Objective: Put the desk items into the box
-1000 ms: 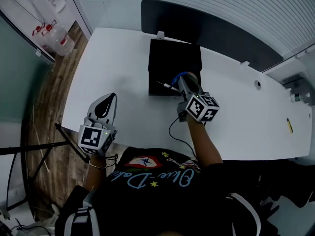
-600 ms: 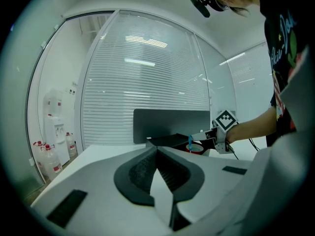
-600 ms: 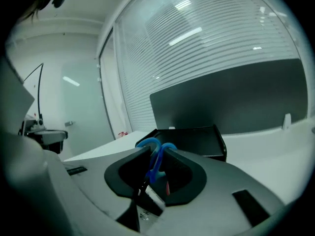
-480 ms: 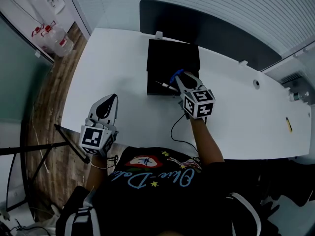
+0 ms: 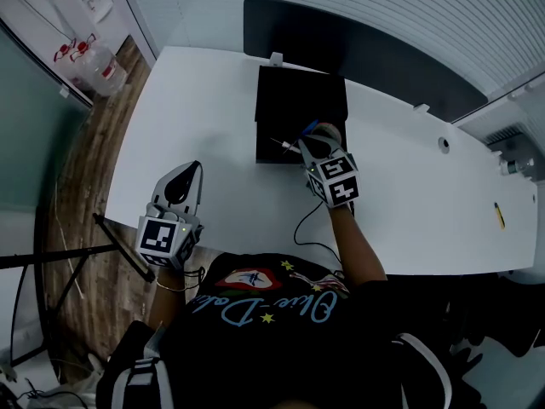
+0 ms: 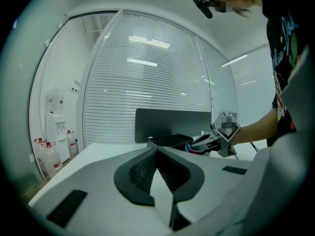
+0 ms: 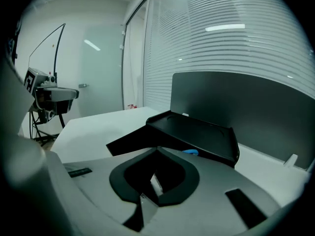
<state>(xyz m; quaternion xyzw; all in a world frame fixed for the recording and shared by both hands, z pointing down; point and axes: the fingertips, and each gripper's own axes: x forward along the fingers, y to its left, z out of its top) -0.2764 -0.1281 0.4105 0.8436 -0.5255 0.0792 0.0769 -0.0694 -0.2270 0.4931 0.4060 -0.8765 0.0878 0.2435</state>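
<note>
— What did your right gripper [image 5: 305,147] have?
— Its jaws had just been closing, tips pinched on a thin stick [image 5: 282,146] at the black box's [image 5: 298,100] near edge; too small to name. A blue thing [image 7: 191,152] peeked out beyond, half hidden.
— And your left gripper [image 5: 189,170]?
— Tips together, nothing between them, over the desk [image 5: 196,126].

The white desk [image 5: 196,135] carries a black box [image 5: 302,109], set near its far edge, just in front of a dark divider panel [image 5: 375,54]. A thin black cable [image 5: 295,226] loops across the near part of the top. Toward the right end lie a round grommet [image 5: 443,144] and, well apart from it, a small yellow object [image 5: 501,216].
</note>
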